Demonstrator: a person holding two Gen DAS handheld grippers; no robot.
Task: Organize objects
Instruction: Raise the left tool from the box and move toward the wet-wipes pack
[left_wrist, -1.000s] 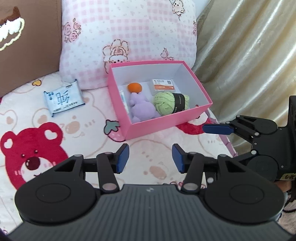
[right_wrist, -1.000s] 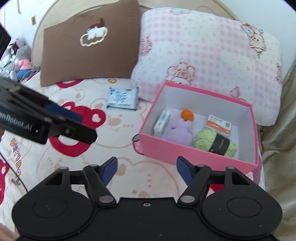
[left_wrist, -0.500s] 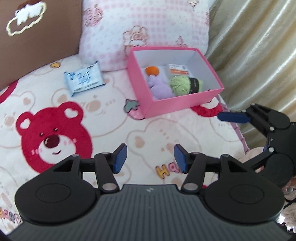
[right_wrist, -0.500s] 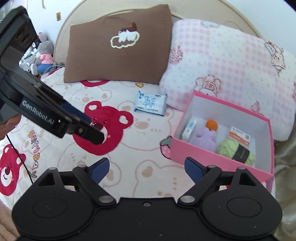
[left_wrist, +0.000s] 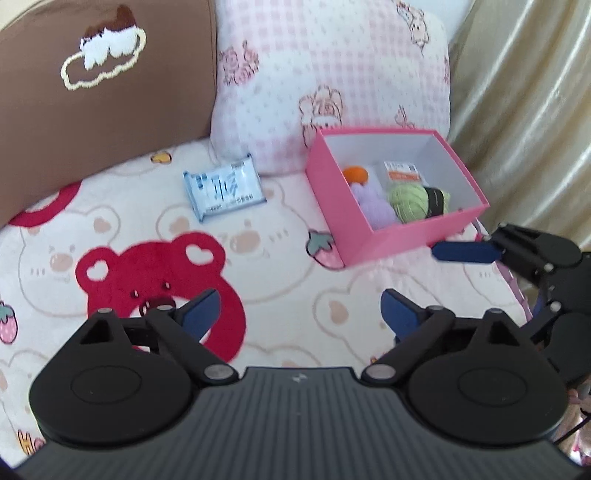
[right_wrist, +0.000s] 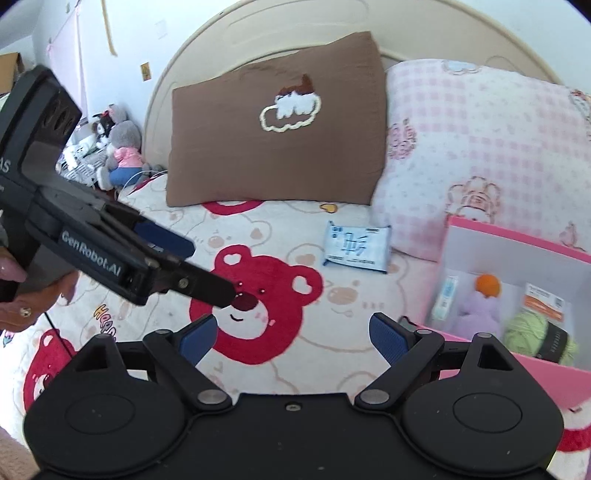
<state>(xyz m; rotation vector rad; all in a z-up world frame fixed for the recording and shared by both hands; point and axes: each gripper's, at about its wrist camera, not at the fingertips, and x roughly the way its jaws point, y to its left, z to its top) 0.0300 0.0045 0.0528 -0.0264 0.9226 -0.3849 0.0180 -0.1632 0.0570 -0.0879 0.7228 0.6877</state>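
I see the pink box (left_wrist: 373, 236) on the bed already carrying yarn, toy and ball; the tissue pack (left_wrist: 224, 188) lies outside beside it. My left hand-held gripper (left_wrist: 299, 312) and right hand-held gripper (right_wrist: 291, 334) hang released, empty.

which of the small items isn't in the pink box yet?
The blue-and-white tissue pack, lying flat on the bear-print blanket beside the pink cardboard box. The orange ball, purple plush and green yarn are inside.

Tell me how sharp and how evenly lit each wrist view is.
Left wrist view: soft with motion blur, the tissue pack print smeared, the curtain bright. Right wrist view: also slightly blurred, the pink pillow washed out, the headboard bowed by fisheye distortion.
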